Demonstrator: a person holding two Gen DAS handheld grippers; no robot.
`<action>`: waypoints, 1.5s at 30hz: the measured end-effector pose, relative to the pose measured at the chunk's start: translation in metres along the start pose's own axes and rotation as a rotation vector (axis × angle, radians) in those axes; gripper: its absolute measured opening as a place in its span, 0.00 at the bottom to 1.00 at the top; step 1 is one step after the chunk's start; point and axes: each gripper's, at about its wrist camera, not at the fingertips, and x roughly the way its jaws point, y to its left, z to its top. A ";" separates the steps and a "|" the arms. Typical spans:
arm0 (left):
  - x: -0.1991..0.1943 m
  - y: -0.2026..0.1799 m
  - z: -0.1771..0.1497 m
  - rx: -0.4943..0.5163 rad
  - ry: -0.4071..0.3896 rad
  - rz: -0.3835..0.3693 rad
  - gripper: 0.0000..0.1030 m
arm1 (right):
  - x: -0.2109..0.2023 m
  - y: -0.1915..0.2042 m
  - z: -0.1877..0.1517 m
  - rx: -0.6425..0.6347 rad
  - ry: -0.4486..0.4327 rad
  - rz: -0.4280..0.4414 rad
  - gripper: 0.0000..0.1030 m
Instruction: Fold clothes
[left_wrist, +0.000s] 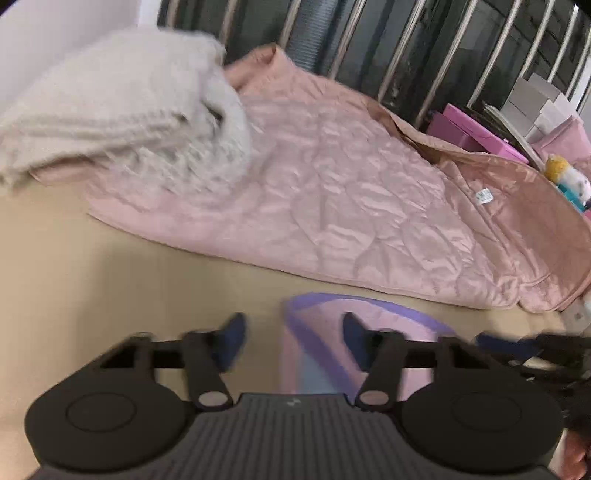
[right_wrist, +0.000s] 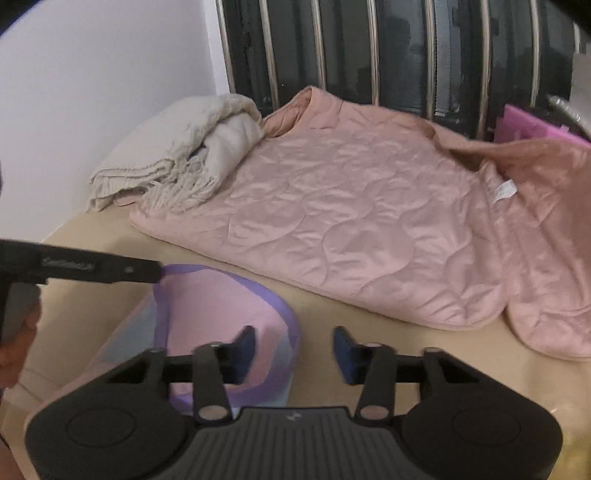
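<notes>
A small pink garment with purple trim lies on the tan table near the front; it also shows in the left wrist view. My left gripper is open just above it, its tip at the garment's purple edge. My right gripper is open and empty, hovering over the garment's right edge. A pink quilted jacket lies spread flat behind it, also in the left wrist view.
A folded cream knit with fringe sits at the back left, partly on the jacket. A white wall is at the left, a barred dark window behind. Pink boxes and a toy stand at the right.
</notes>
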 end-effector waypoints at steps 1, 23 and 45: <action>0.003 -0.001 0.000 0.012 0.011 0.004 0.03 | 0.003 0.000 -0.001 0.005 0.014 0.001 0.03; -0.174 0.032 -0.159 0.029 -0.164 -0.180 0.46 | -0.161 0.042 -0.129 -0.286 -0.159 0.249 0.31; -0.132 -0.006 -0.161 -0.023 -0.176 -0.181 0.51 | -0.119 0.055 -0.127 0.064 -0.307 0.143 0.40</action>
